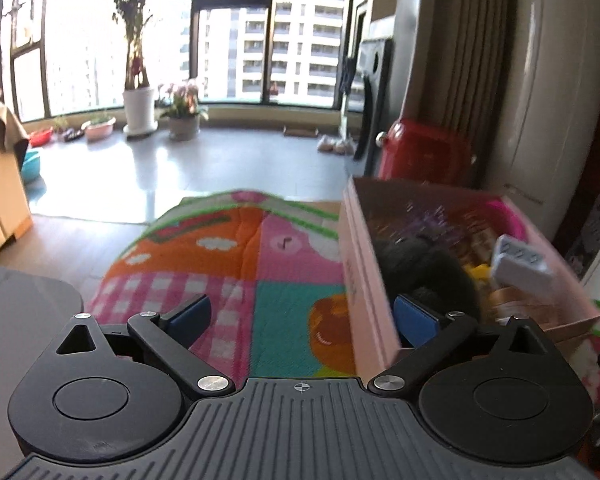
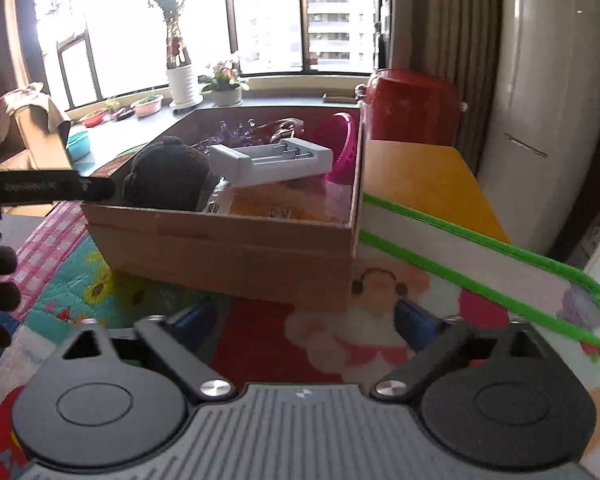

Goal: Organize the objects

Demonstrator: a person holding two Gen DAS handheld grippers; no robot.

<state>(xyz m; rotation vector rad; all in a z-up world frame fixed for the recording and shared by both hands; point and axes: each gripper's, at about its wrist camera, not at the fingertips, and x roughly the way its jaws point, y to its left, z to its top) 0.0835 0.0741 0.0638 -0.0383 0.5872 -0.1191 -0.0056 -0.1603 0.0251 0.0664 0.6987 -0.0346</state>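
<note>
A brown cardboard box (image 2: 220, 240) stands on a colourful play mat (image 2: 80, 280). It holds a dark plush toy (image 2: 168, 176), a white battery charger (image 2: 268, 162), a pink plastic item (image 2: 342, 148) and purple sprigs (image 2: 236, 132). In the left wrist view the box (image 1: 360, 264) is to the right, with the plush (image 1: 420, 268) and charger (image 1: 520, 268) inside. My left gripper (image 1: 302, 318) is open and empty over the mat beside the box's left wall. My right gripper (image 2: 300, 320) is open and empty, low in front of the box.
A red container (image 2: 412, 104) and a white appliance (image 2: 548, 100) stand behind the box on the right. A folded mat with green edging (image 2: 480, 264) lies right of the box. Potted plants (image 1: 140, 108) line the window. A cardboard carton (image 1: 0, 192) stands far left.
</note>
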